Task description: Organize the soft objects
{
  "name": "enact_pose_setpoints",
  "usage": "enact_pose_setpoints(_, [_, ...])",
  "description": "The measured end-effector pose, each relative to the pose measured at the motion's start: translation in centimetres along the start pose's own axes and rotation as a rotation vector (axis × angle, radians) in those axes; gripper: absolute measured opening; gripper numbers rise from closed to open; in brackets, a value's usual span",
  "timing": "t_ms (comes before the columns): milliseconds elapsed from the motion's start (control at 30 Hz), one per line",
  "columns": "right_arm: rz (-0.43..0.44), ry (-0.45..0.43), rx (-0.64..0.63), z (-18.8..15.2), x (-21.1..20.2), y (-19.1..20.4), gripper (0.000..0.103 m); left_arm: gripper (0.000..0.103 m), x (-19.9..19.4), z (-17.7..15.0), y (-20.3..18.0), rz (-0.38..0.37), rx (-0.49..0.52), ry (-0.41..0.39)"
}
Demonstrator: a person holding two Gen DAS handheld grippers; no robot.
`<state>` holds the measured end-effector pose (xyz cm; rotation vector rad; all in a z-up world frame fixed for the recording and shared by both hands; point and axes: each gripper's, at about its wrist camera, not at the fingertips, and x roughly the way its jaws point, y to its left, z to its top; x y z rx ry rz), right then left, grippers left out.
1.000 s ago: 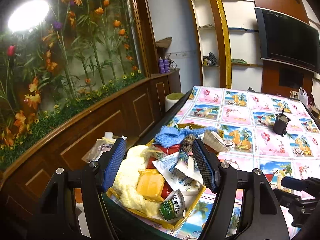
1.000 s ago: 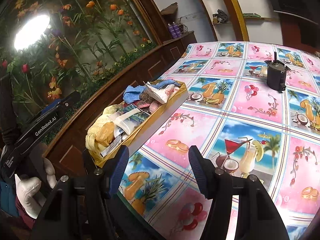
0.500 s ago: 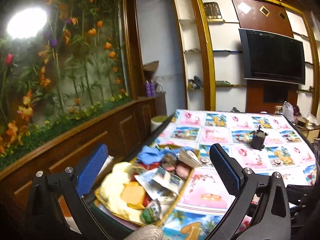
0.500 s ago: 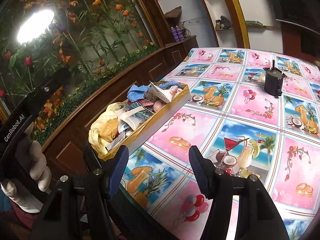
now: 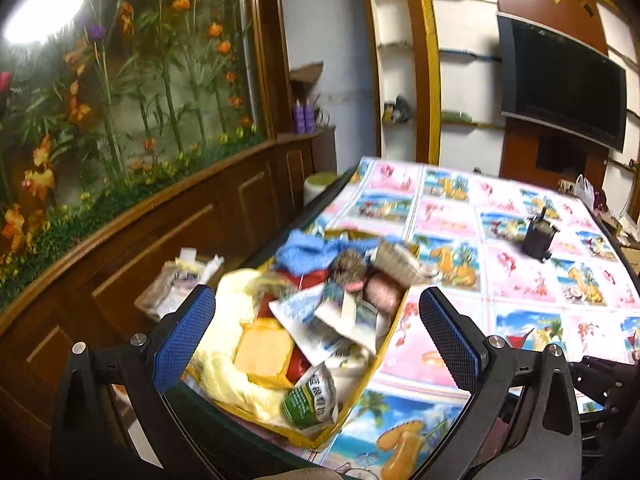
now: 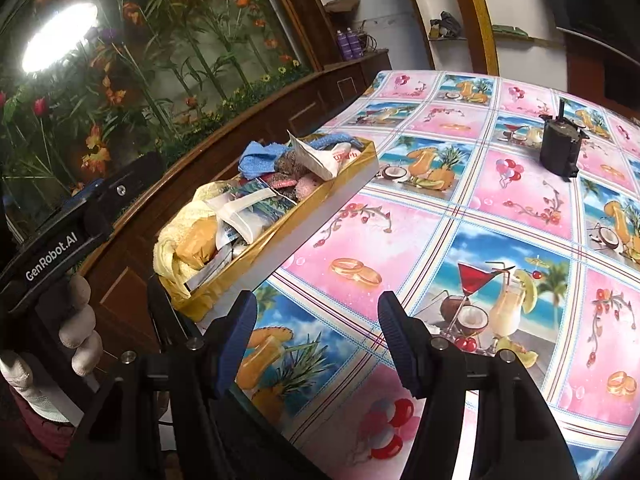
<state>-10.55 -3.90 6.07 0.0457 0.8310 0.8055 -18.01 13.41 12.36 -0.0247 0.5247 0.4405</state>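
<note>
- Left gripper [image 5: 316, 328] hangs over the tray [image 5: 360, 396], jaws spread wide (they've just been opening), nothing between the pads.
- Right gripper [image 6: 316, 332] sits over bare tablecloth [image 6: 520, 208] near the front edge, jaws apart and empty.
- The tray lies at the table's left edge, heaped: yellow towel [image 5: 224, 344] and orange sponge [image 5: 262, 354] near, crinkly packets [image 5: 316, 320] in the middle, blue cloth [image 5: 300, 250] far.
- Everything looks light and squashy, so pinch a bunched fold or the sponge's flanks; the packets are likely slippery.
- A dark device [image 6: 560, 148] stands well apart, far right.
</note>
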Motion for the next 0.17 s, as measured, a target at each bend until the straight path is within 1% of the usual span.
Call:
enact_pose_setpoints(100, [-0.01, 0.016, 0.009, 0.1, 0.6, -0.3, 0.063, 0.103, 1.2, -0.3, 0.1, 0.017, -0.002, 0.027])
enact_pose_setpoints(167, [-0.017, 0.023, 0.019, 0.2, 1.0, -0.7, 0.063, 0.103, 1.8, -0.5, 0.0, 0.038, 0.0, 0.03])
